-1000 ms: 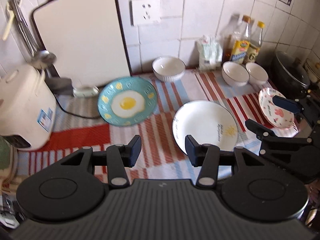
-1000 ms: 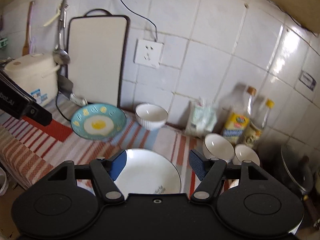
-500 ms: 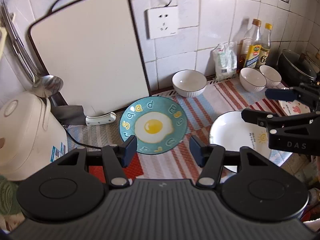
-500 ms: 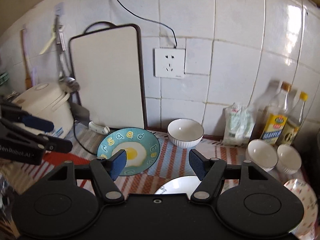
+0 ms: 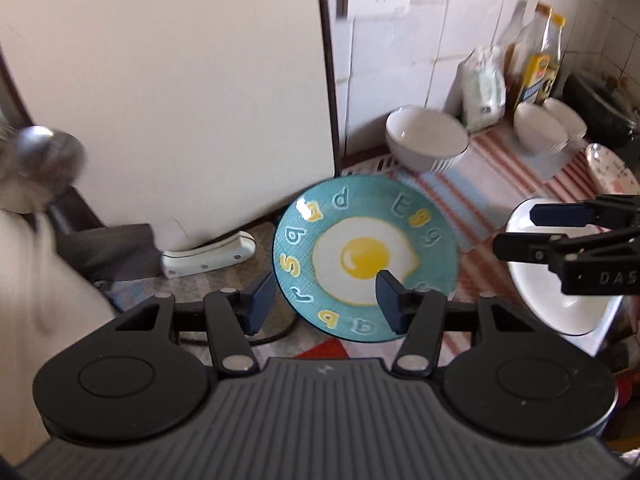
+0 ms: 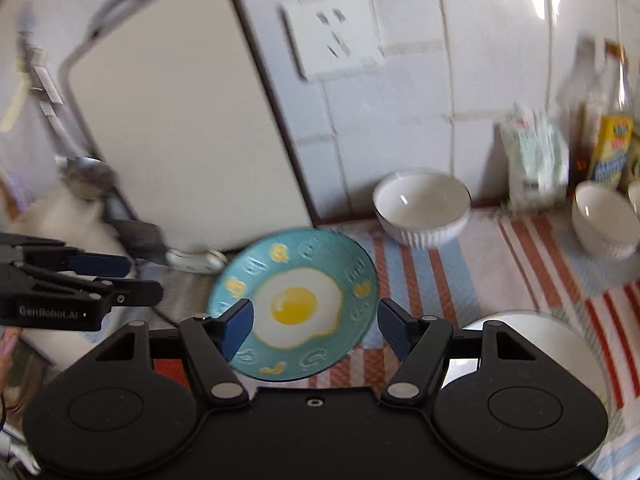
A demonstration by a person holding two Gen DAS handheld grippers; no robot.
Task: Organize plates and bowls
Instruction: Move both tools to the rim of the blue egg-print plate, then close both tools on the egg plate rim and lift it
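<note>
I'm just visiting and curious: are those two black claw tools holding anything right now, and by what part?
Nothing is held. The left gripper, its jaws closing slightly, and the open right gripper both hang above the egg plate.

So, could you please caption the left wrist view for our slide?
Left gripper, jaws closing with nothing gripped, above the fried-egg plate on the striped cloth.

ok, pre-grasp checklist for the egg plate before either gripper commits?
1. Teal round plate with fried-egg print lies flat on the striped cloth, nothing on it: ok.
2. Left gripper jaws straddle the plate's near-left rim, closing, not pressing: ok.
3. Right gripper jaws open, empty: ok.
4. Both grippers aim at the same plate: not ok.
5. White ribbed bowl stands apart from the plate: ok.
6. White cutting board leaning close behind the plate; clearance: cannot tell.
</note>
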